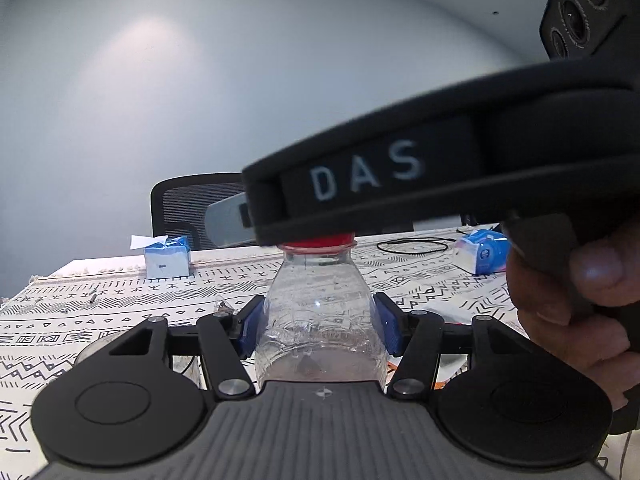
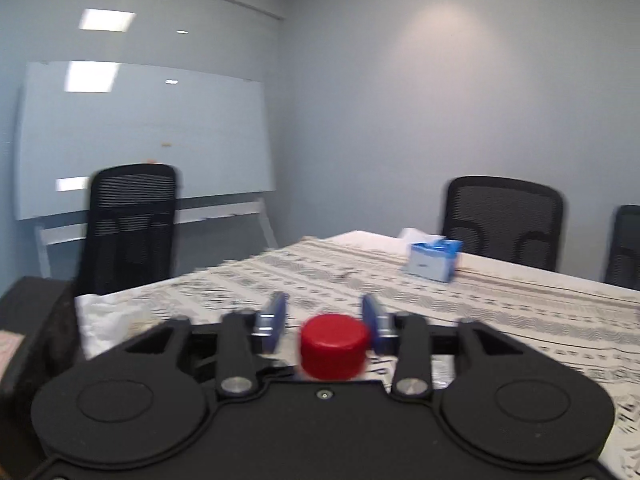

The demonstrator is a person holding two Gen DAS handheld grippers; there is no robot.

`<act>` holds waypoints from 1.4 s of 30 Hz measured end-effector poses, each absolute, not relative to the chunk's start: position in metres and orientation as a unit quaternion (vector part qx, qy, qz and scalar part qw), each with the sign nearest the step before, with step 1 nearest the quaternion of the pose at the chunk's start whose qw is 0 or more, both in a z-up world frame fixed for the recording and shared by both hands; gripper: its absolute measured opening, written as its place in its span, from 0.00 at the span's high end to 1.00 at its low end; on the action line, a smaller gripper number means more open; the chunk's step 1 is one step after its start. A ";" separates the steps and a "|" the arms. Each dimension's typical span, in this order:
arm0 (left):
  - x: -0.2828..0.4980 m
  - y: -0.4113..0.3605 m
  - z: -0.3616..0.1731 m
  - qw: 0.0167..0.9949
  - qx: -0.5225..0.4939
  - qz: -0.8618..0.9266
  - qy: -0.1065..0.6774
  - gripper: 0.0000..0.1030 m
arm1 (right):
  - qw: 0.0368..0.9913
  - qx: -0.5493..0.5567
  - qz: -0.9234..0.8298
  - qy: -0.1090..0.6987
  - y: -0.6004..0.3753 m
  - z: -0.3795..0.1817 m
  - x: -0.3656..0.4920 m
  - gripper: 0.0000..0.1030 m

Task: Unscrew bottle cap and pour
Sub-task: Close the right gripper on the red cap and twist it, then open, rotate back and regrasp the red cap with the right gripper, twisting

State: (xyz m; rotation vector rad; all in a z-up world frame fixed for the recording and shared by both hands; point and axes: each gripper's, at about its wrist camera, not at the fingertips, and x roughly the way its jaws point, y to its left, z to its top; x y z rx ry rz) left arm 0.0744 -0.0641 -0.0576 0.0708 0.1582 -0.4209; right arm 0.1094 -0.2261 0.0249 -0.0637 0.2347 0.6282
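A patterned table (image 1: pixel 120 304) carries two blue tissue boxes (image 1: pixel 166 260) (image 1: pixel 482 254) and a cable (image 1: pixel 412 246); black chairs (image 2: pixel 132 224) and a whiteboard (image 2: pixel 144 136) stand behind.

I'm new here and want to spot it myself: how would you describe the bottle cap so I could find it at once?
Start from the long table under its black-and-white patterned cloth. Near its front edge a clear plastic bottle stands upright, gripped at its sides by the left gripper. The cap on top is small, round and bright red, the only red thing there, sitting between the right gripper's blue-padded jaws.
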 end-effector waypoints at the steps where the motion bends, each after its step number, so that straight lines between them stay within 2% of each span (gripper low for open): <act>1: 0.075 -0.064 -0.058 0.974 0.038 -0.209 0.078 0.47 | 0.944 -0.026 0.309 0.114 -0.228 0.023 0.111 0.68; 13: 0.082 -0.051 -0.057 0.967 0.024 -0.240 0.083 0.49 | 0.867 -0.051 0.492 0.062 -0.244 0.014 0.143 0.68; 16: 0.082 -0.051 -0.058 0.967 0.025 -0.239 0.083 0.48 | 0.828 -0.042 0.555 0.064 -0.258 0.017 0.157 0.68; 19: 0.084 -0.052 -0.058 0.969 0.019 -0.233 0.085 0.47 | 0.841 -0.039 0.532 0.085 -0.256 0.026 0.152 0.67; 20: 0.084 -0.052 -0.057 0.969 0.017 -0.231 0.086 0.47 | 0.851 -0.038 0.516 0.089 -0.255 0.029 0.146 0.63; 21: 0.083 -0.052 -0.057 0.969 0.014 -0.230 0.087 0.47 | 0.869 -0.038 0.484 0.094 -0.251 0.033 0.138 0.48; 23: 0.084 -0.051 -0.057 0.970 0.010 -0.227 0.088 0.47 | 0.891 -0.038 0.442 0.100 -0.244 0.034 0.129 0.37; 29: 0.080 -0.055 -0.056 0.973 0.017 -0.215 0.085 0.47 | 0.936 -0.040 0.330 0.115 -0.224 0.035 0.106 0.38; 31: 0.080 -0.055 -0.056 0.973 0.017 -0.215 0.084 0.46 | 0.948 -0.040 0.291 0.120 -0.218 0.035 0.098 0.52; 32: 0.080 -0.055 -0.056 0.973 0.017 -0.215 0.083 0.46 | 0.948 -0.037 0.289 0.127 -0.216 0.034 0.098 0.67; 42: 0.088 -0.053 -0.058 0.972 0.023 -0.221 0.083 0.47 | 0.918 -0.038 0.382 0.098 -0.235 0.022 0.106 0.68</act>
